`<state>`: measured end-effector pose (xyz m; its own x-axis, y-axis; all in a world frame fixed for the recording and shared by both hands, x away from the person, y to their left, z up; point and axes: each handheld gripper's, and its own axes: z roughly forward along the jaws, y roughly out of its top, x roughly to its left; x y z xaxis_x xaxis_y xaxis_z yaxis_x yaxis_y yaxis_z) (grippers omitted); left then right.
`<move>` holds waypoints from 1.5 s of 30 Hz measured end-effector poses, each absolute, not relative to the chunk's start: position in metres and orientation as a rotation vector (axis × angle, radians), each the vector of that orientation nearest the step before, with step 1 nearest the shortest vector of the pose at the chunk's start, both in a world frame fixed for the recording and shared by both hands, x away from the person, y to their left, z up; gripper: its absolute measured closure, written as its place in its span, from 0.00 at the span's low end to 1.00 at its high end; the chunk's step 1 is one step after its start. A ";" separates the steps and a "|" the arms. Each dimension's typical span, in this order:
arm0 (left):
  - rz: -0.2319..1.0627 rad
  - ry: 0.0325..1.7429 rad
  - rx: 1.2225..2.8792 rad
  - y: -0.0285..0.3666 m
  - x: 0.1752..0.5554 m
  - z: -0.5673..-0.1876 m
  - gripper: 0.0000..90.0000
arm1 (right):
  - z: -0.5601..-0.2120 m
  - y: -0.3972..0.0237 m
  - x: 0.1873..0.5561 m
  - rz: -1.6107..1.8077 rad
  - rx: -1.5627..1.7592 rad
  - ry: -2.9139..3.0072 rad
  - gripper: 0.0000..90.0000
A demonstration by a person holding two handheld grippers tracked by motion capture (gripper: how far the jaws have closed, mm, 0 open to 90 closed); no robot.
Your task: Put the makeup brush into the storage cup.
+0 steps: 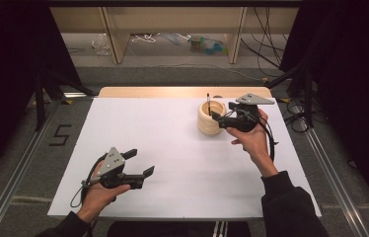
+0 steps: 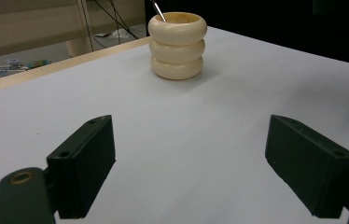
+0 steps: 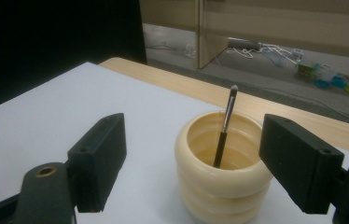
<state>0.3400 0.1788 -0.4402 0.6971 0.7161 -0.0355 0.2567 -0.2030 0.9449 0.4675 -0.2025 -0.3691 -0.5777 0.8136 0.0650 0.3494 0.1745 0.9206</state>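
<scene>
A cream ribbed cup [image 1: 210, 118] stood on the white bench [image 1: 172, 148] in the upper right of the high view, with a thin dark brush [image 1: 207, 101] upright inside it, its tip leaning on the rim. The right hand-held gripper [image 1: 218, 120] sat just right of the cup, its jaws apart on either side of it (touching neither, as far as the right gripper view showed). The left hand-held gripper [image 1: 139, 163] hovered in the lower left of the high view, well away from the cup, jaws spread wide with nothing between them. In the left gripper view the cup [image 2: 177, 45] stood at top centre.
</scene>
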 end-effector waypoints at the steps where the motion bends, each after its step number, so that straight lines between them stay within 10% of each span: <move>1: 0.505 0.775 1.773 0.179 0.340 -0.440 0.18 | -0.369 -0.202 0.468 1.388 1.094 2.011 0.27; 45: 0.515 0.785 1.761 0.182 0.341 -0.439 0.18 | -0.394 -0.200 0.396 1.431 0.933 2.081 0.18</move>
<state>0.3413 0.1819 -0.4391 0.6877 0.7251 -0.0372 0.2549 -0.1932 0.9475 0.3960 -0.2000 -0.3944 -0.6724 0.7400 0.0144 0.2782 0.2347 0.9314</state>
